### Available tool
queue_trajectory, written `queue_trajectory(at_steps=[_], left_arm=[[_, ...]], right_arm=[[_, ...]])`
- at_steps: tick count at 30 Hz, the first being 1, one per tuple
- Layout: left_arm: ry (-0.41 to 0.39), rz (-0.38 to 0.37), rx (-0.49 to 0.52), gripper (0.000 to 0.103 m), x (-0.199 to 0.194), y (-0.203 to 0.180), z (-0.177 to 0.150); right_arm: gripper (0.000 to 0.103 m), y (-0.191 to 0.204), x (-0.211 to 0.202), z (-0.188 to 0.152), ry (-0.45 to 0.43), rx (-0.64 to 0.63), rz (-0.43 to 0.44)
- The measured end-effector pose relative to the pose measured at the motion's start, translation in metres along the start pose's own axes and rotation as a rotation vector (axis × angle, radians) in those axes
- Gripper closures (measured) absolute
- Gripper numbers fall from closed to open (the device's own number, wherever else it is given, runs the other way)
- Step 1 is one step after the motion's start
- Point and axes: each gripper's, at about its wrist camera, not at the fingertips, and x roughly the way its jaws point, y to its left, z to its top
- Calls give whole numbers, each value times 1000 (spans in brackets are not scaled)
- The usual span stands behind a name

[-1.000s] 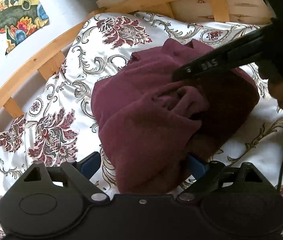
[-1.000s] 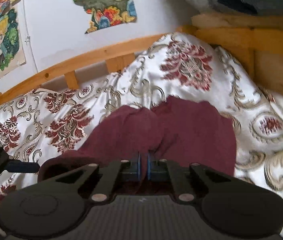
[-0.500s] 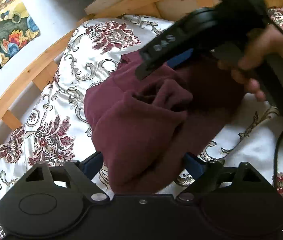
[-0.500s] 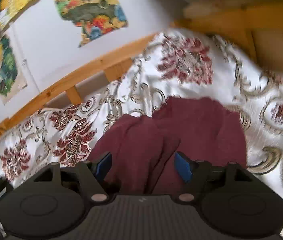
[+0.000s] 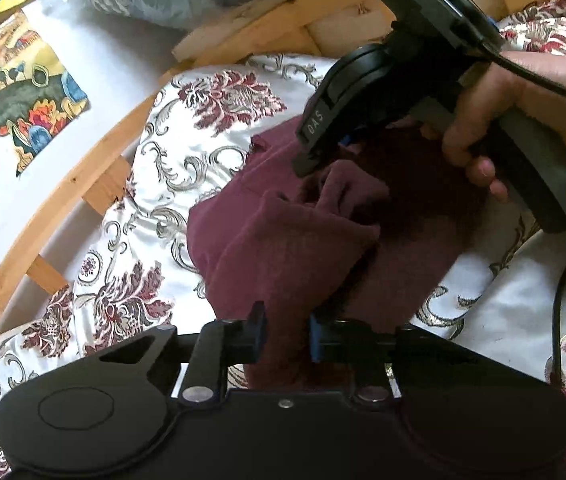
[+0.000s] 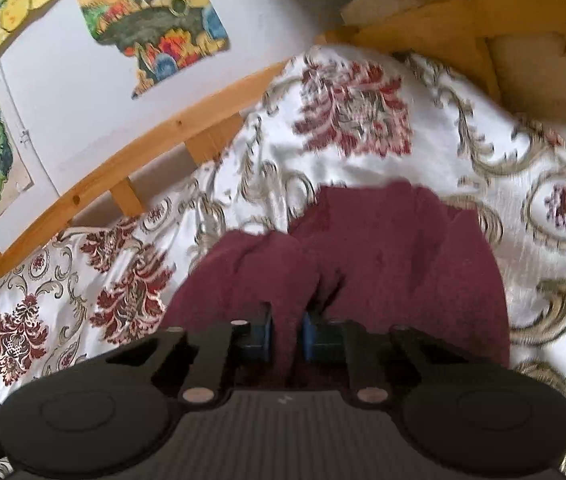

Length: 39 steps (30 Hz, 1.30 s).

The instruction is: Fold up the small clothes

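A maroon garment (image 5: 283,240) lies bunched on a floral bedspread (image 5: 211,152). My left gripper (image 5: 286,332) is at its near edge, jaws closing, with a thick fold of the cloth pinched between the blue pads. In the right wrist view the same maroon garment (image 6: 403,260) fills the middle. My right gripper (image 6: 286,332) is closing on a raised fold of it, and the pads press the cloth. The left wrist view shows the right gripper (image 5: 315,152) from the side at the garment's far edge, held by a person's hand (image 5: 479,140).
A wooden bed rail (image 5: 63,200) curves along the left, with a white wall and colourful stickers (image 6: 155,20) behind it. Wooden boards (image 6: 523,40) rise at the far right corner. A black cable (image 5: 563,288) hangs over the bedspread on the right.
Both grippers' jaws stood wide half a second ago and have closed on folds of the maroon garment. The right gripper first let go, then gripped again slightly lower.
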Motion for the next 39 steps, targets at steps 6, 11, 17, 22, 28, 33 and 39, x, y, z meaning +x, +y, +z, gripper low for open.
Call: queue_trajectory(at_steps=[6,11,17,22,28,33,39], left_arm=[[-52,-20,-2,85,-7,-4,15],[-114,-58,69,85,-7,-20,28],[-161,-98,138,85,-8,-40,35],[-157,-123,154,85,-7,-46,32],[-134,-171,107,76,-1,-43,28],[-136,-279,-18,53,-3,-22,30],[-152,-334,-236,24,-10,14,21]], right_arm=[[90,16,-20,17,-105,-178,-41],[90,-7,-32,26,-135,-122,-92],[91,-29,-45,26,-130,-73,-160],[91,-35,-50,21,-84,-55,-194],[91,-40,-48,16,-48,-53,-209],[90,-45,-45,14,-29,-27,-211],[84,-37,-46,11,-13,-84,-257]])
